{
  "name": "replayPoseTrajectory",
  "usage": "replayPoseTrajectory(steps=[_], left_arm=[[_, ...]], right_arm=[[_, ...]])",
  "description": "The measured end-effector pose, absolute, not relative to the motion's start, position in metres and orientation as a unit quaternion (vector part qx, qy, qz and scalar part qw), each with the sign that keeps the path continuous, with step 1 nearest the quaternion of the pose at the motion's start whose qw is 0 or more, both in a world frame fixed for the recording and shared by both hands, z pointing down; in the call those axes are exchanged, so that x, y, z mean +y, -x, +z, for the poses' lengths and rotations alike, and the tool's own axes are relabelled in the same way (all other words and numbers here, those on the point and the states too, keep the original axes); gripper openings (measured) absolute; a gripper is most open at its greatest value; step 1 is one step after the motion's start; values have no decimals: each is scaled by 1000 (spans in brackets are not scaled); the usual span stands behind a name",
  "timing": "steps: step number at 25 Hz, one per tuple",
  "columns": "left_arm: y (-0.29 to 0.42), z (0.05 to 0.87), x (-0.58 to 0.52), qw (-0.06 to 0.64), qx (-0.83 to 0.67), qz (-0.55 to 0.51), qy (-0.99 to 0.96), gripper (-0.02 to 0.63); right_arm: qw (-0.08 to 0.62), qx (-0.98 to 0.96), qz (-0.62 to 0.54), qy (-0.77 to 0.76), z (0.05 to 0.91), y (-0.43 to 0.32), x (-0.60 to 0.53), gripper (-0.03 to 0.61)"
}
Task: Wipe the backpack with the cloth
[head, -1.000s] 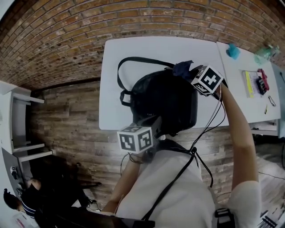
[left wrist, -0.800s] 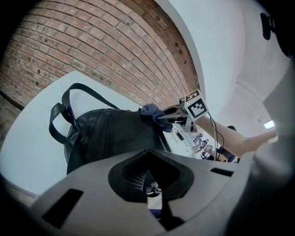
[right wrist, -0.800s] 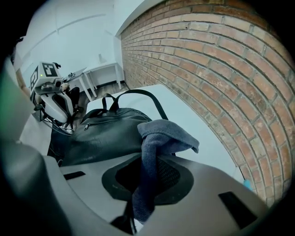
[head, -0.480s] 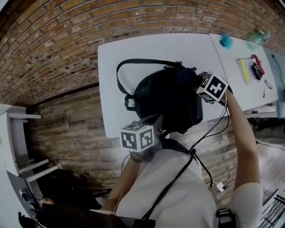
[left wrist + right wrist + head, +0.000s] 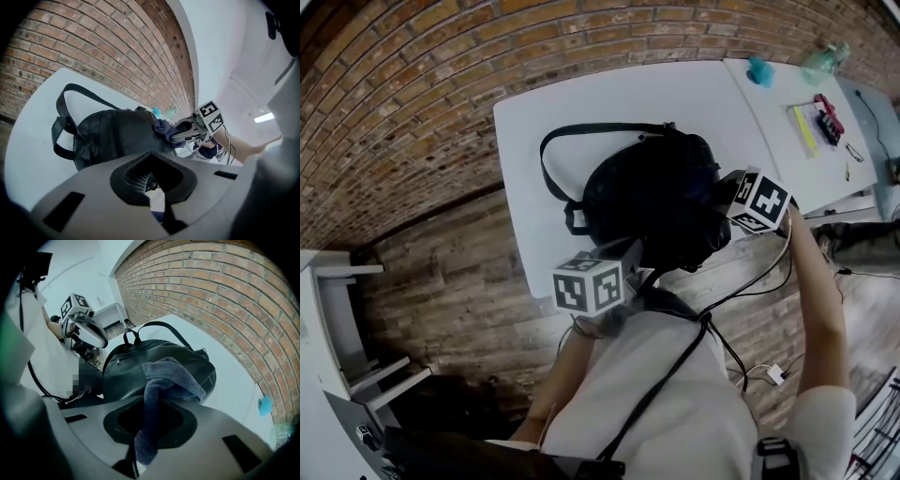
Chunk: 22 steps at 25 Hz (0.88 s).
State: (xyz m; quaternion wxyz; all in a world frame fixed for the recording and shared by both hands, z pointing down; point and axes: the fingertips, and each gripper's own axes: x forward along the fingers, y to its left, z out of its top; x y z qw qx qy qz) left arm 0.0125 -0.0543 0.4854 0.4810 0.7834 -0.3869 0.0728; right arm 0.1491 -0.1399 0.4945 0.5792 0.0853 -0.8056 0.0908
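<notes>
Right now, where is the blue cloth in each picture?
Head view: the cloth is right of centre, a dark bit at the right edge of the backpack, hard to make out.
Left gripper view: right of centre, pinched by the right gripper against the backpack.
Right gripper view: in the middle, rising from the jaws and draped onto the backpack.
Shared landmark: the black backpack with its looped strap.

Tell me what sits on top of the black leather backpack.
A blue terry cloth, clamped in the right tongs, lies draped on the black leather backpack. Nothing else rests on it. The leather under the cloth is covered, so its state cannot be seen.
</notes>
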Motion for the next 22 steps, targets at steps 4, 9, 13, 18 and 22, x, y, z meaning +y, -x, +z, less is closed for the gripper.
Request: replayPoseTrajectory(steps=[4, 9, 13, 18, 22], left_arm=[[-9, 485, -53, 480, -382, 77, -786, 5], [-6, 485, -52, 473, -373, 85, -794, 5], [-2, 484, -52, 474, -367, 86, -796, 5], [5, 485, -52, 475, -366, 85, -796, 5], [7, 486, -51, 474, -362, 88, -798, 5]], right_arm=[[583, -802, 106, -77, 495, -152, -122, 55], [595, -793, 121, -57, 498, -158, -93, 55], [601, -787, 135, -46, 499, -161, -76, 55], [602, -783, 151, -45, 501, -164, -65, 55], [607, -777, 160, -46, 501, -167, -55, 55]])
